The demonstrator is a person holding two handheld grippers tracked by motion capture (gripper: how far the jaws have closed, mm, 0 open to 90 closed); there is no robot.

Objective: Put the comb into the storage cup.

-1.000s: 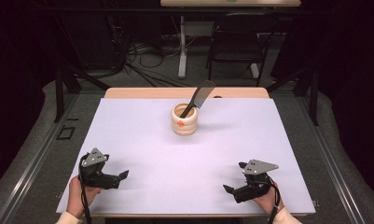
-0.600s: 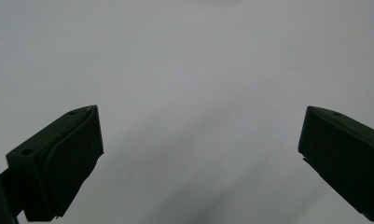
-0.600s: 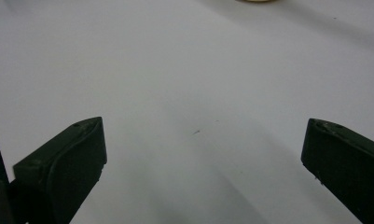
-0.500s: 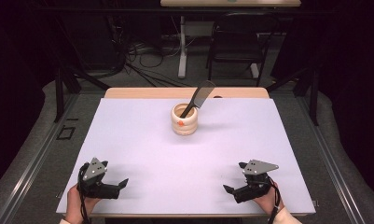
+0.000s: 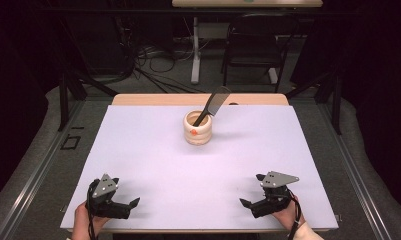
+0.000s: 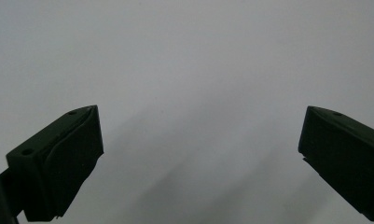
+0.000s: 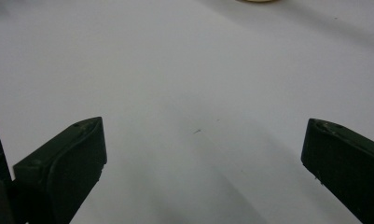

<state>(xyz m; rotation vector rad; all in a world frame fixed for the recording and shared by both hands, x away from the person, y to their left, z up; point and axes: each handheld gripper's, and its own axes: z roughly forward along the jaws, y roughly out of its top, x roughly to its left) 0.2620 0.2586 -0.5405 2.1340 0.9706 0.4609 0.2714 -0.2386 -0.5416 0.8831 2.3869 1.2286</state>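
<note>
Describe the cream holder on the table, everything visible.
The holder is a squat, cream-coloured round pot with ribbed, stacked-ring sides and a small orange mark on its front; it looks ceramic or wood. It stands upright on the white table, toward the far middle. A dark knife sits in its open mouth, blade up, leaning to the right against the rim. Nothing else touches it.

Matt white table cover [image 5: 153,150], glossy cream ceramic-looking pot [image 5: 198,128], dull dark spatula [image 5: 213,104], matt black plastic left tool [image 6: 201,158]
</note>
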